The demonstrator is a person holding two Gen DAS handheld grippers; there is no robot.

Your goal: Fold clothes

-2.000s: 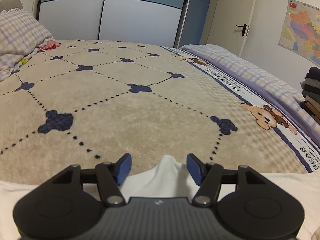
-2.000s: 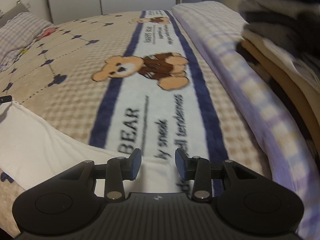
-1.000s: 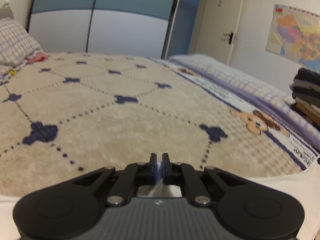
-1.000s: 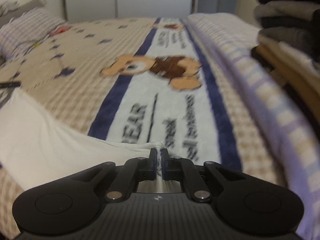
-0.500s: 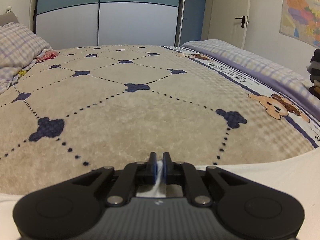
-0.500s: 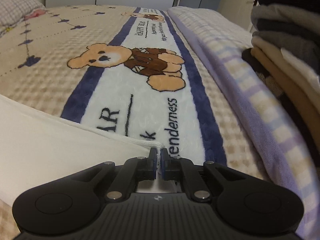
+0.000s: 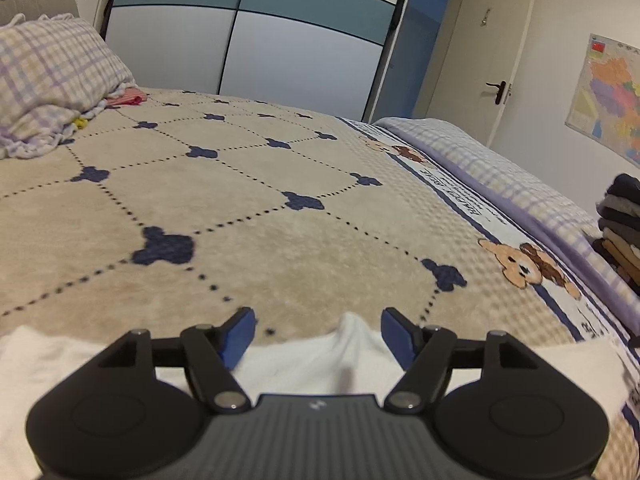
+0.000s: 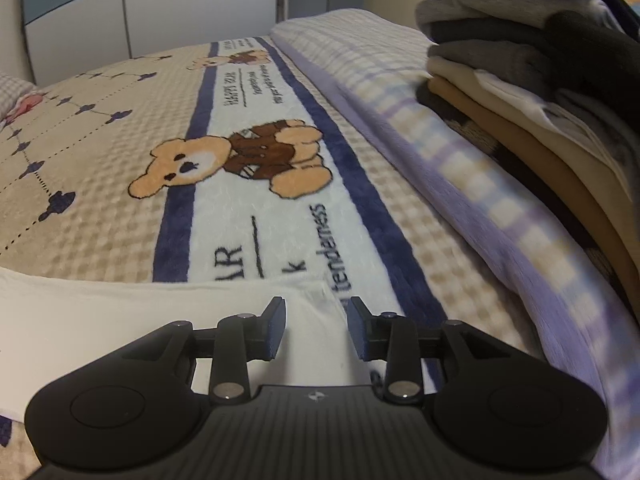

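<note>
Opening: 2 grippers' jaws; 1 white garment (image 7: pixel 320 364) betw. each.

A wide stretch of beige quilted blanket with navy clover marks (image 7: pixel 248 220) lies open ahead. A checked lilac pillow (image 7: pixel 48 84) blocks the far left; a tall stack of folded dark and tan clothes (image 8: pixel 532 92) walls off the right.

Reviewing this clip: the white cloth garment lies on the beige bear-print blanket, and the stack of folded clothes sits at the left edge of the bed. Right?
Not quite. The white cloth garment does lie on the beige bear-print blanket, but the stack of folded clothes sits at the right edge of the bed, not the left. The right wrist view shows it clearly; the left wrist view shows it at far right too.
</note>
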